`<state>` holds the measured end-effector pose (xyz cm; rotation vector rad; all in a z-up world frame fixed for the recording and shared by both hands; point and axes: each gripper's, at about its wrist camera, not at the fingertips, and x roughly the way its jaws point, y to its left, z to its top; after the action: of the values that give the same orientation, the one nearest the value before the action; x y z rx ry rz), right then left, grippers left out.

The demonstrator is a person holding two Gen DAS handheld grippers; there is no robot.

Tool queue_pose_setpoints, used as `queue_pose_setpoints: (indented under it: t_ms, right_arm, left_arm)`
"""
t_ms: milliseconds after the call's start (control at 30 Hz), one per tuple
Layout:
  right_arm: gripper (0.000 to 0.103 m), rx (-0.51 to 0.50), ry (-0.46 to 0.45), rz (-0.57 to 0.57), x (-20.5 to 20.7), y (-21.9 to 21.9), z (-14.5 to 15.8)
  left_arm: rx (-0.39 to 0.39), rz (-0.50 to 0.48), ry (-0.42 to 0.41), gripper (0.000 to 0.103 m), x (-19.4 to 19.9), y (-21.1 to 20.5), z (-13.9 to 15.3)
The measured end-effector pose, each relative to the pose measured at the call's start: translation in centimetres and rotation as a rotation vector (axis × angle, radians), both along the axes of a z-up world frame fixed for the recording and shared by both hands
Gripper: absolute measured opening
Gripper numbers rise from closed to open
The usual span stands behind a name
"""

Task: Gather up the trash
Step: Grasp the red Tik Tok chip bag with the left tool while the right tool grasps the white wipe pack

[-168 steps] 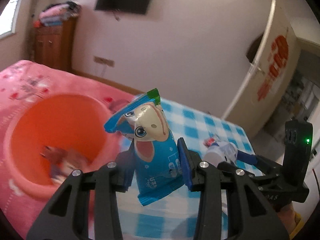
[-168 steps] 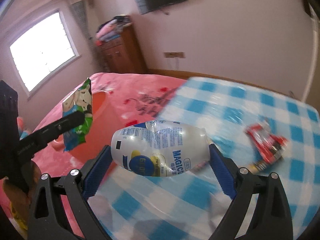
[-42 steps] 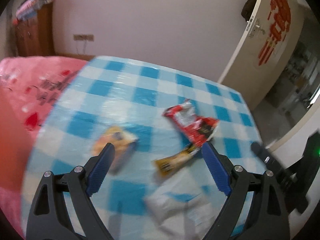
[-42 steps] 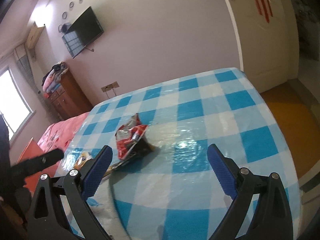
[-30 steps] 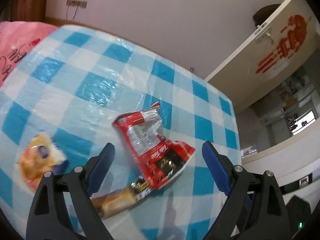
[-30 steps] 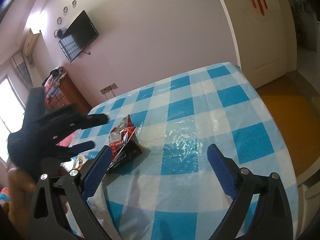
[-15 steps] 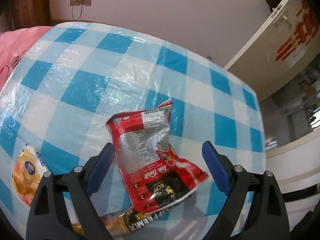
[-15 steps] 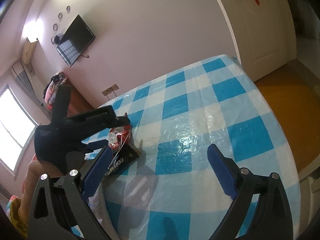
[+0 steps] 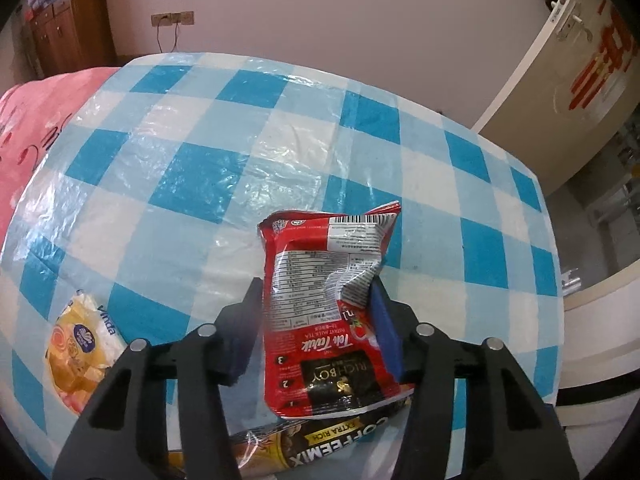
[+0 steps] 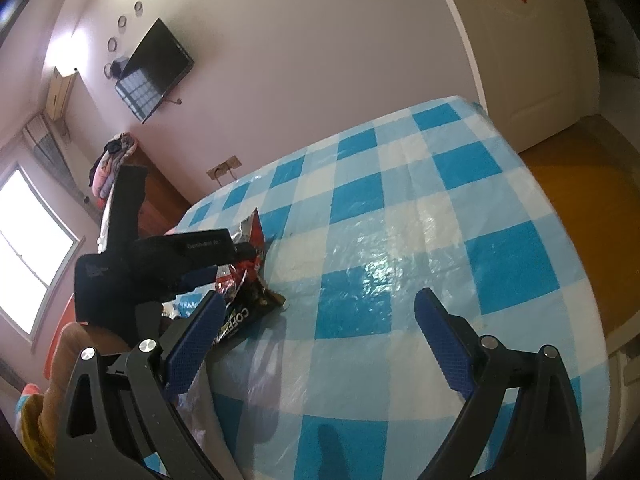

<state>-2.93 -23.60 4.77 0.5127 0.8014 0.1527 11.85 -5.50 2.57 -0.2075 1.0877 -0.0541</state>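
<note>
left gripper [image 9: 316,320] clamped red packet [image 9: 326,312] over checked tablecloth [image 9: 192,152]; packet hid most of coffee sachet [image 9: 320,438] beneath. right gripper [image 10: 316,336] spread wide, holding nothing. tissue pack [image 9: 80,344] partly hidden by finger.

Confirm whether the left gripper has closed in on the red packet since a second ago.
Yes. The left gripper advanced over the checked tablecloth and now clamps the red packet.
</note>
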Motion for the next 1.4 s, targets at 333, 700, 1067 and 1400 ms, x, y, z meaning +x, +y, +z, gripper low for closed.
queue_pose_setpoints:
  t_ms: [333, 700, 1067, 1400]
  right_arm:
    - [0.094, -0.007, 0.041, 0.089, 0.6, 2.1, -0.9]
    - [0.094, -0.005, 0.063, 0.315, 0.2, 7.9, -1.4]
    - [0.094, -0.148, 0.054, 0.497, -2.2, 14.0, -1.7]
    - [0.094, -0.268, 0.027, 0.552, -3.6, 16.4, -1.8]
  left_arm:
    - [0.004, -0.04, -0.036, 0.045, -1.7, 1.2, 1.3]
    - [-0.015, -0.026, -0.118, 0.045, -5.6, 5.2, 4.1]
    - [-0.017, 0.018, -0.15, 0.045, -9.3, 9.9, 5.0]
    - [-0.022, 0.049, -0.149, 0.045, -12.0, 13.4, 4.9]
